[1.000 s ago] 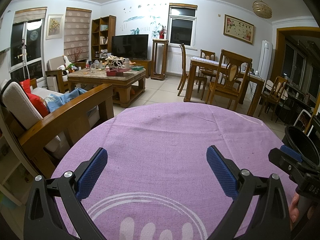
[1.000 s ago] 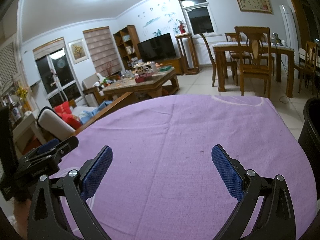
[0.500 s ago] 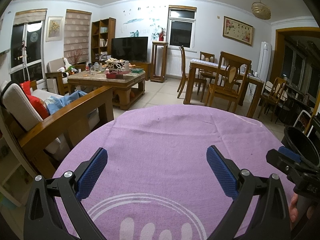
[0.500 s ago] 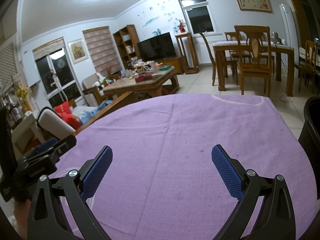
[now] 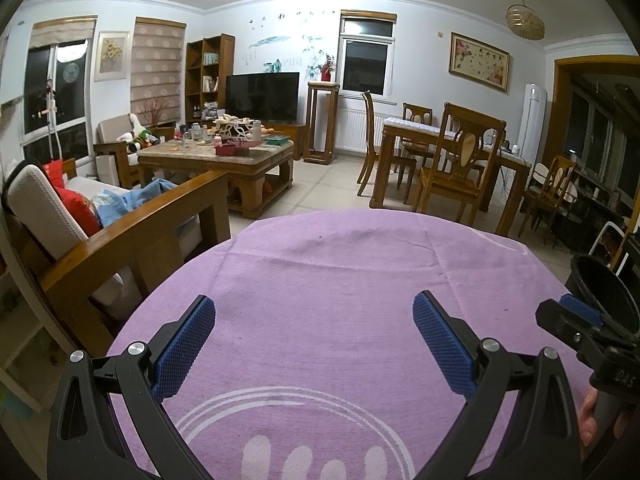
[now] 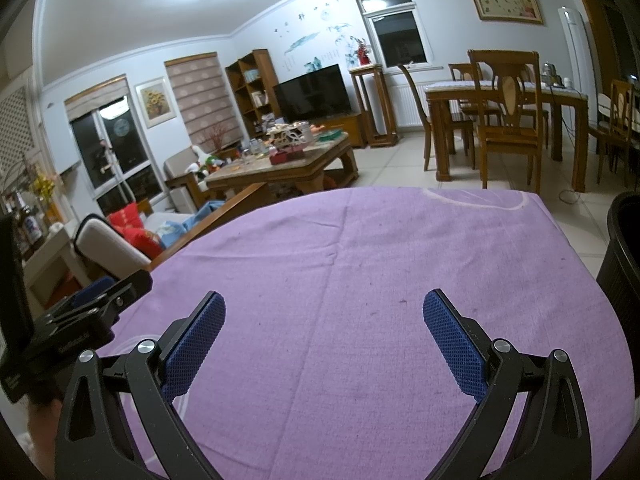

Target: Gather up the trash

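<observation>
A purple cloth covers the round table under both grippers, and I see no trash on it. My left gripper hovers open over the cloth, nothing between its blue pads. My right gripper is open too, empty, above the cloth. A black bin stands off the table's right edge; its dark ribbed wall shows at the right in the right wrist view. Each view catches the other gripper at its side: the right gripper's body and the left gripper's body.
A wooden-armed sofa with red and white cushions lies left of the table. Beyond stand a cluttered coffee table, a TV and a dining table with chairs. Tiled floor lies between.
The left wrist view has dropped and drawn back a little, so the table's far edge sits lower in frame. Both grippers stay open and empty.
</observation>
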Action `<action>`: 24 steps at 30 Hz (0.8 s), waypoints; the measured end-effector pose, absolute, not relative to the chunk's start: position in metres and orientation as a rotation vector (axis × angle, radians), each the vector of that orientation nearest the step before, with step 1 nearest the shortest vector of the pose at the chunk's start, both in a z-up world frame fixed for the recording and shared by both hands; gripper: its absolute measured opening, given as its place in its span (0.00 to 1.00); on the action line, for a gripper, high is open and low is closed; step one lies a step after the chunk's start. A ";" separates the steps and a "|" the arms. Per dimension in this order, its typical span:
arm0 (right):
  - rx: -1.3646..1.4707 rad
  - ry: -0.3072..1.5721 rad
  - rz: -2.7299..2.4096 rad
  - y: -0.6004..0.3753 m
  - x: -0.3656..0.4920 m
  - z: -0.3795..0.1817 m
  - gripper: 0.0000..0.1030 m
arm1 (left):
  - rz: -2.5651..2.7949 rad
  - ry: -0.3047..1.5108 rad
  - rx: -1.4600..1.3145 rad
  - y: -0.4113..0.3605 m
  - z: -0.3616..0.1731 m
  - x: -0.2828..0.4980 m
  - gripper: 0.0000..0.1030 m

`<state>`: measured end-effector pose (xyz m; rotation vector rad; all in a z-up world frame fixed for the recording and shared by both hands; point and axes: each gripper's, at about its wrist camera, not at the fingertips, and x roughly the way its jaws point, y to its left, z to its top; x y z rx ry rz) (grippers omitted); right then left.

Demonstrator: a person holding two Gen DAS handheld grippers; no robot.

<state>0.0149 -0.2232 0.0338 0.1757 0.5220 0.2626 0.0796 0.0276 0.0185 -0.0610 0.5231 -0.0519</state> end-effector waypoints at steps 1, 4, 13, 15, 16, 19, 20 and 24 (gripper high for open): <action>0.176 0.522 0.263 -0.223 0.015 0.034 0.95 | -0.051 0.523 -0.061 0.026 0.019 0.079 0.95; 0.176 0.522 0.263 -0.223 0.015 0.035 0.95 | -0.042 0.521 -0.059 0.027 0.019 0.077 0.95; 0.177 0.525 0.263 -0.224 0.014 0.037 0.95 | -0.042 0.522 -0.059 0.027 0.019 0.076 0.95; 0.177 0.525 0.262 -0.223 0.014 0.038 0.95 | -0.042 0.522 -0.060 0.027 0.019 0.076 0.95; 0.178 0.525 0.262 -0.223 0.014 0.038 0.95 | -0.042 0.522 -0.060 0.028 0.020 0.076 0.95; 0.178 0.525 0.262 -0.223 0.014 0.039 0.95 | -0.042 0.522 -0.059 0.026 0.019 0.075 0.95; 0.178 0.525 0.262 -0.223 0.013 0.039 0.95 | -0.042 0.522 -0.059 0.028 0.020 0.075 0.95; 0.178 0.526 0.262 -0.224 0.013 0.040 0.95 | -0.041 0.523 -0.060 0.027 0.020 0.075 0.95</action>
